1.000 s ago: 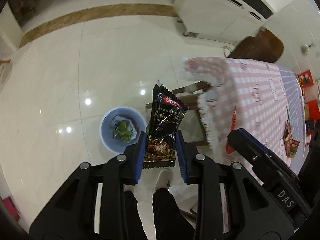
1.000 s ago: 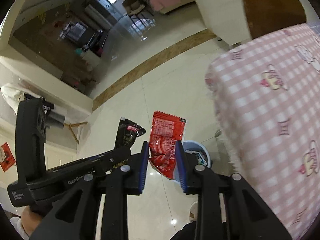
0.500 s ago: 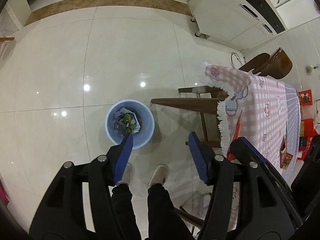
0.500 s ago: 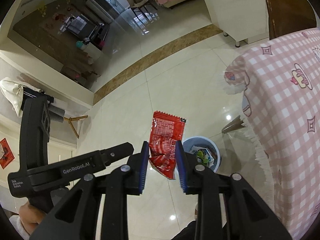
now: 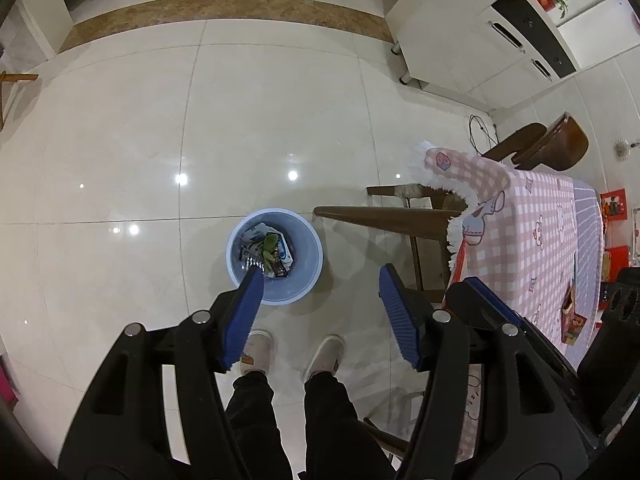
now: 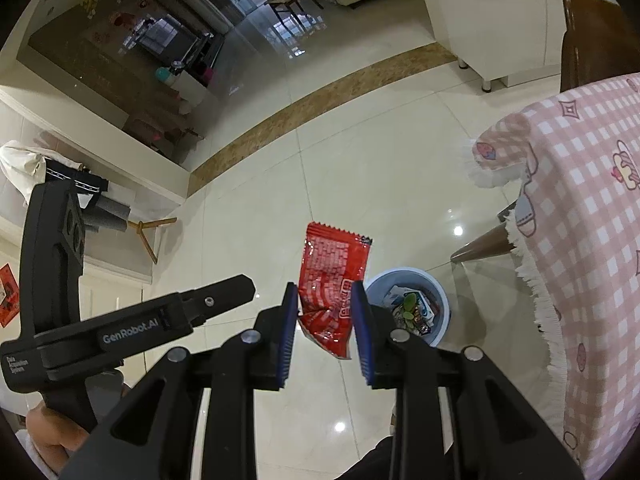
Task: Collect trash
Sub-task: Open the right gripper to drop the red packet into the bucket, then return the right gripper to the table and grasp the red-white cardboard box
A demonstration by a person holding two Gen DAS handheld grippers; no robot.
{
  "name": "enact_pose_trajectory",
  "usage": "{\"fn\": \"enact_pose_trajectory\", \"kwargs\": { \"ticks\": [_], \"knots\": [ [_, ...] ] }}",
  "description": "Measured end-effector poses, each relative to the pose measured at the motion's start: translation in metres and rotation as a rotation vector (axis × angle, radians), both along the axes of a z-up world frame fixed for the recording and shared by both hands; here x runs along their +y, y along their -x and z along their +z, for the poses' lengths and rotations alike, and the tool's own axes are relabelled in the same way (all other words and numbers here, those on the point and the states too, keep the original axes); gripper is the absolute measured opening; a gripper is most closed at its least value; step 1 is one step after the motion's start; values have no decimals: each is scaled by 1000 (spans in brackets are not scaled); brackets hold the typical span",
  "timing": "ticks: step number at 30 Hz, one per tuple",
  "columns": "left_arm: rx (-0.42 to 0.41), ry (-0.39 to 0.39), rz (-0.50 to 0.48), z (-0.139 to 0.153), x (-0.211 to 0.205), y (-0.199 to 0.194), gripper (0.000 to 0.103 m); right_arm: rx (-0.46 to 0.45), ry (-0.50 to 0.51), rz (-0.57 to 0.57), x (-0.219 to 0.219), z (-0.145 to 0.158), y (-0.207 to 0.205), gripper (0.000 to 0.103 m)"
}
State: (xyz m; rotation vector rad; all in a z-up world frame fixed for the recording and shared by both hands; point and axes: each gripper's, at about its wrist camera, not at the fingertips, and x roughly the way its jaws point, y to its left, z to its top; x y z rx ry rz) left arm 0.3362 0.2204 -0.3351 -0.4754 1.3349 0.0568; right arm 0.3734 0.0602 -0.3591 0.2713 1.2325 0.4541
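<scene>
- "GenRobot.AI" is printed in pale letters on the side of the left hand-held gripper (image 6: pixel 224 296) as the right wrist view shows it; smaller writing near its handle is too small to read.
- The red wrapper (image 6: pixel 334 280) carries rows of pale characters and a label band, none legible.
- The floor (image 5: pixel 280 120) is glossy cream tile with ceiling lights mirrored in it and a brown marbled strip across the far side.
- A white cabinet (image 5: pixel 480 40) with black panels stands at the far right; a darker room with chairs opens beyond the strip in the right wrist view.
- The worktop (image 5: pixel 536 240) wears a pink checked cloth with cartoon prints and a white fringe; a few small boxes and red items lie on it, and brown wooden chairs (image 5: pixel 400 216) stand at its end.
- The blue bin (image 5: pixel 312 280) stands on the floor just beside a chair and in front of the person's shoes (image 5: pixel 256 348). Inside it lie crumpled wrappers, white and blue, dark ones, and something green.
- The left hand-held gripper (image 5: pixel 320 292) hangs above the bin's near rim with its jaws opening; nothing is between the blue pads.
- The right hand-held gripper (image 6: pixel 326 320) is clamped on the lower part of the red wrapper, which stands up between the pads, just left of the bin in that view and above the floor.
</scene>
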Motion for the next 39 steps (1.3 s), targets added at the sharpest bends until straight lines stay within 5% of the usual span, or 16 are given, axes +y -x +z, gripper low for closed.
{"fn": "enact_pose_trajectory", "kwargs": {
  "ticks": [14, 22, 31, 39],
  "knots": [
    [7, -19, 52, 3, 11, 8, 61, 35, -13, 8, 6, -8, -3, 40],
    [-12, -27, -9, 13, -28, -1, 61, 23, -24, -49, -36, 3, -1, 40],
    [-73, -43, -230, 37, -156, -35, 63, -20, -28, -268, -174, 25, 6, 40],
    [-106, 9, -505, 46, -344, -54, 65, -139, 81, -596, -360, 50, 52, 44]
  ]
}}
